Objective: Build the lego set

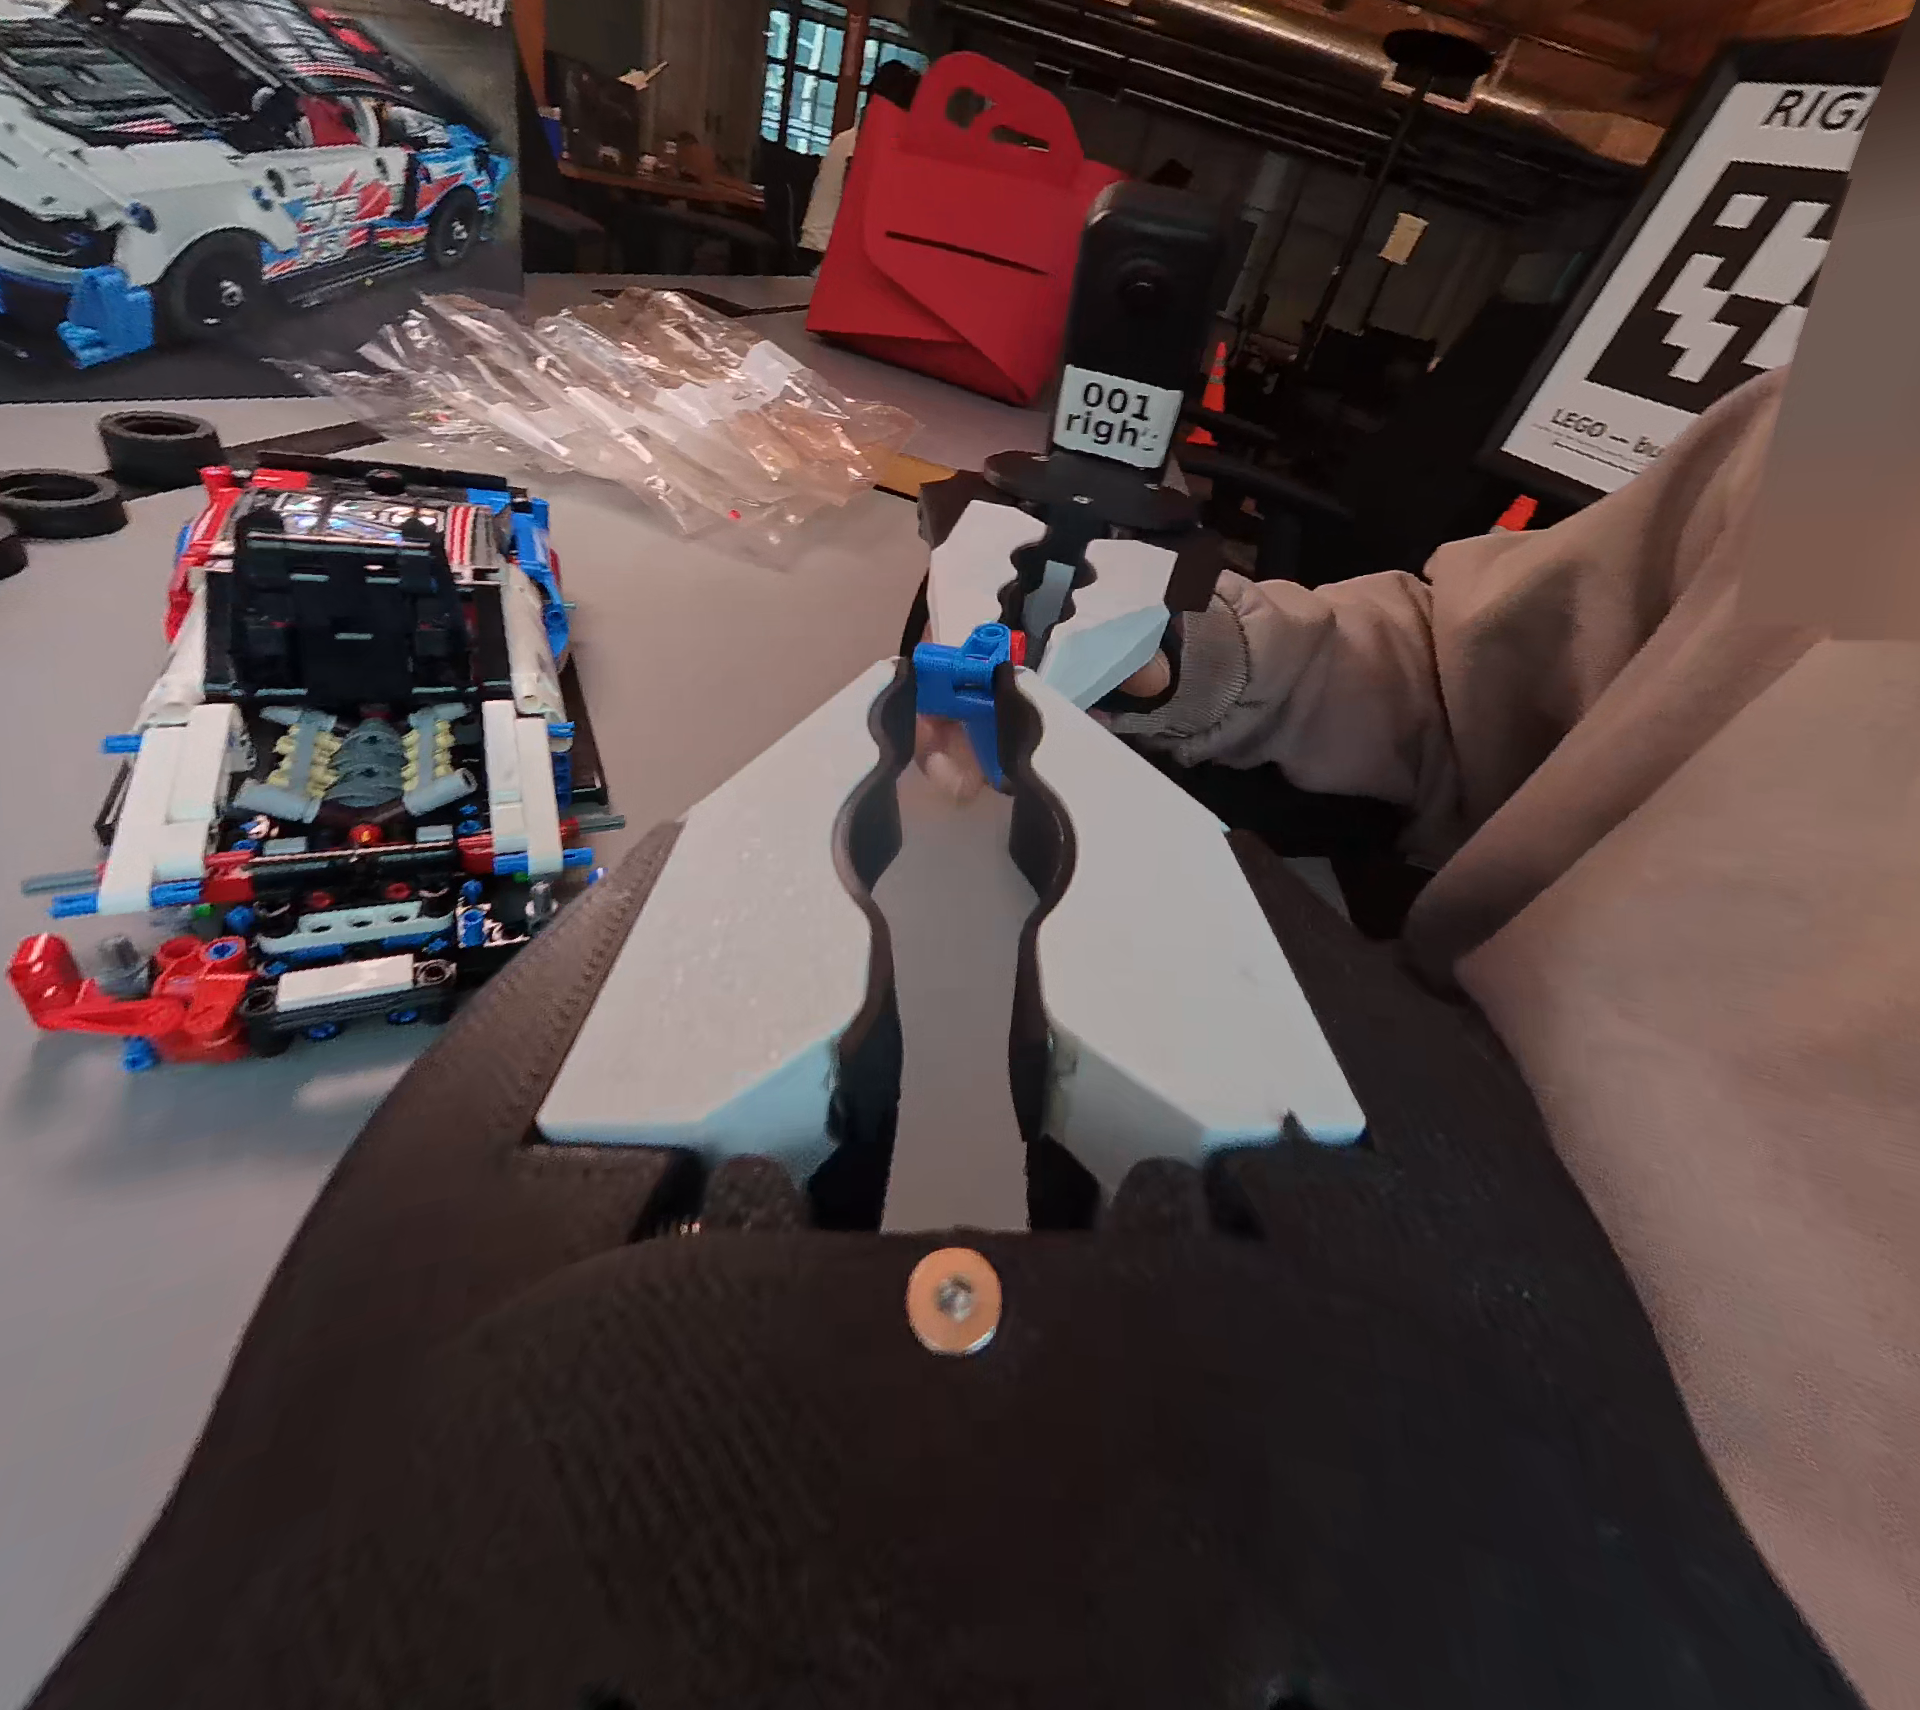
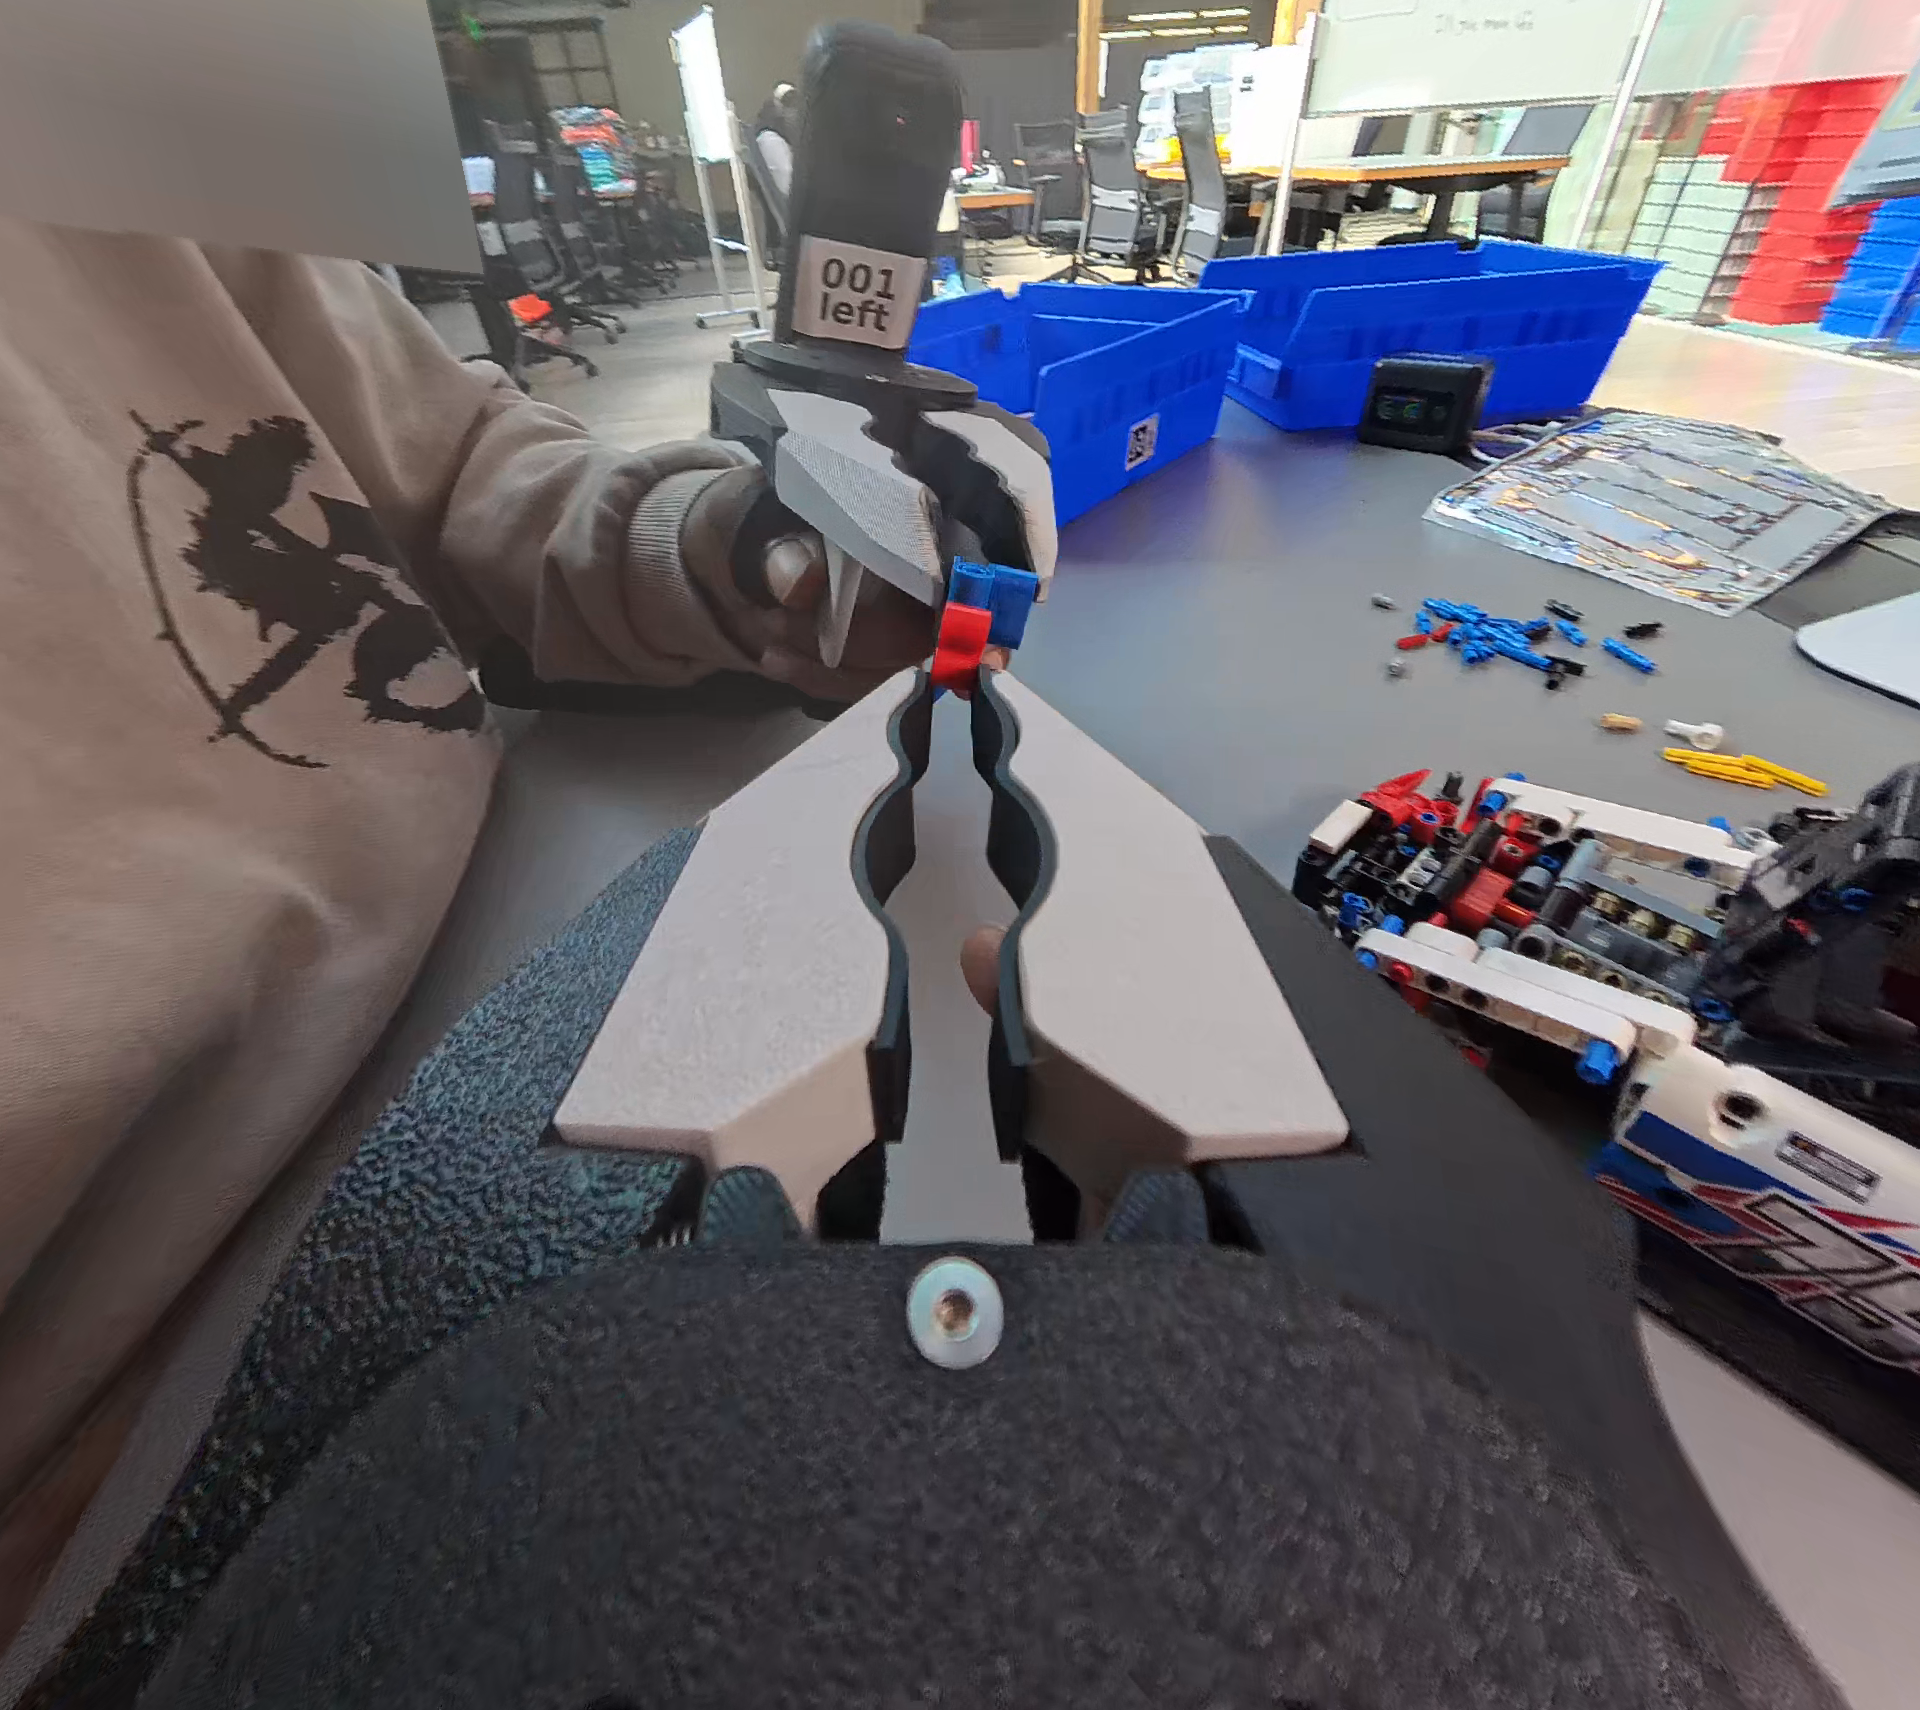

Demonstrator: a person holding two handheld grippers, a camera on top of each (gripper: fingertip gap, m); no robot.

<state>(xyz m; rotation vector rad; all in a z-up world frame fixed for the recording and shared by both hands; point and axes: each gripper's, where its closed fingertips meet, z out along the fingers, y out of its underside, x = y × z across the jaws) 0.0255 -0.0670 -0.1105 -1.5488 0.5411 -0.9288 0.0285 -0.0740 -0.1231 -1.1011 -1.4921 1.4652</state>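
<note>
My left gripper (image 1: 956, 696) is shut on a small blue Lego connector (image 1: 954, 673), held in the air above the grey table. My right gripper (image 2: 951, 681) is shut on a small red piece (image 2: 958, 644). The two grippers face each other tip to tip, and the red piece touches the blue connector (image 2: 1003, 598). The right gripper (image 1: 1023, 652) shows from the front in the left wrist view, and the left gripper (image 2: 987, 585) in the right wrist view. The part-built white, blue and red Lego car (image 1: 343, 725) lies on the table to the left, and also shows in the right wrist view (image 2: 1610, 964).
The set's box (image 1: 239, 133), empty plastic bags (image 1: 623, 403), a red bag (image 1: 966, 226) and loose black tyres (image 1: 161, 439) are at the back. Blue bins (image 2: 1143, 382), a shiny booklet (image 2: 1652, 507), loose blue pins (image 2: 1496, 632) and yellow pieces (image 2: 1745, 772) lie on the table (image 2: 1195, 621). My two grippers' fingertips are within a few centimetres of each other.
</note>
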